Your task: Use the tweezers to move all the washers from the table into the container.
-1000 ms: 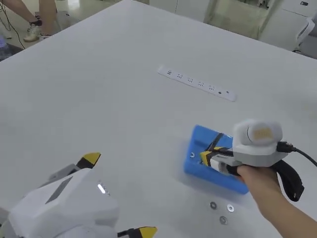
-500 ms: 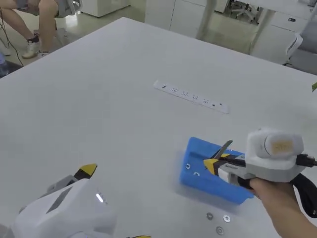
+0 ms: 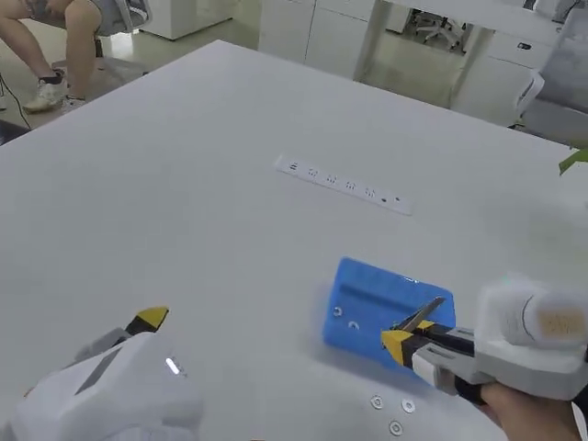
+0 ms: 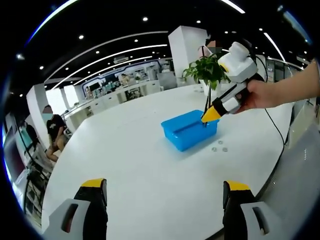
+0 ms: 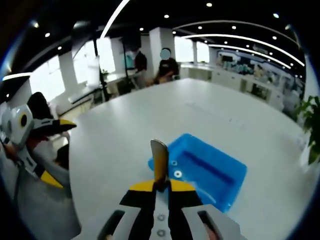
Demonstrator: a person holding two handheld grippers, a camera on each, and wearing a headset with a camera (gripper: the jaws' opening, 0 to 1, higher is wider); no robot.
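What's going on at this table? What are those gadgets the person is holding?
A person is working with a hand-held claw in each hand, moving small washers into a box with tweezers. The right claw is shut on the tweezers, which point at the blue container. Two washers already lie inside it, and three washers lie on the white table next to it. The left claw is open, holds nothing and is off to the side.

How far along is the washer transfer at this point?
Two washers already lie in the blue container. The right gripper holds the tweezers over it, tips apparently empty. Three loose washers are left on the table beside it. The left gripper hangs open, idle.
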